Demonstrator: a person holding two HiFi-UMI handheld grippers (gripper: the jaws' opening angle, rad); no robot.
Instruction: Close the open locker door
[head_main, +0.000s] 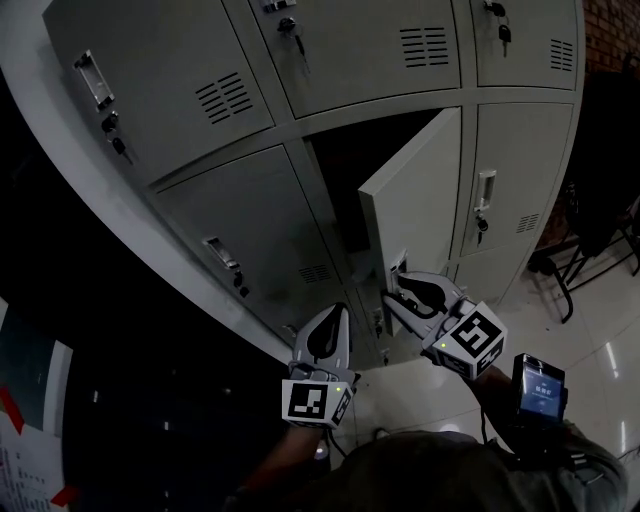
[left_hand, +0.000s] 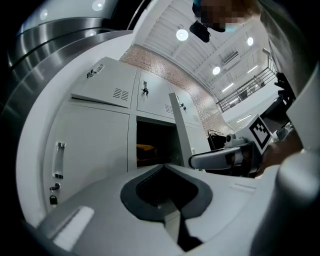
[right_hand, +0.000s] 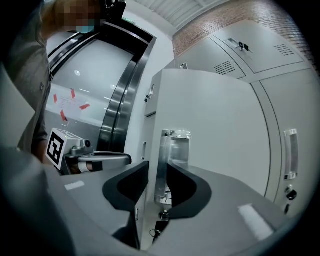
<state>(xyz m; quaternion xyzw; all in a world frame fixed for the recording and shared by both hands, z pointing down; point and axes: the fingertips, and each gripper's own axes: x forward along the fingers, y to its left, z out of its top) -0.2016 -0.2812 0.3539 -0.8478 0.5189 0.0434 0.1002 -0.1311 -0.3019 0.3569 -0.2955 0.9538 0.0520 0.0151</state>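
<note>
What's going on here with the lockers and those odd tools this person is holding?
A person stands at a bank of grey lockers with a hand-held gripper in each hand. One locker door hangs open. The right hand-held gripper is at that door's free edge, with its jaws apart on either side of the metal handle and not clearly pressing on it. The left hand-held gripper hovers nearby, jaws together and holding nothing. The door isn't closed yet.
</note>
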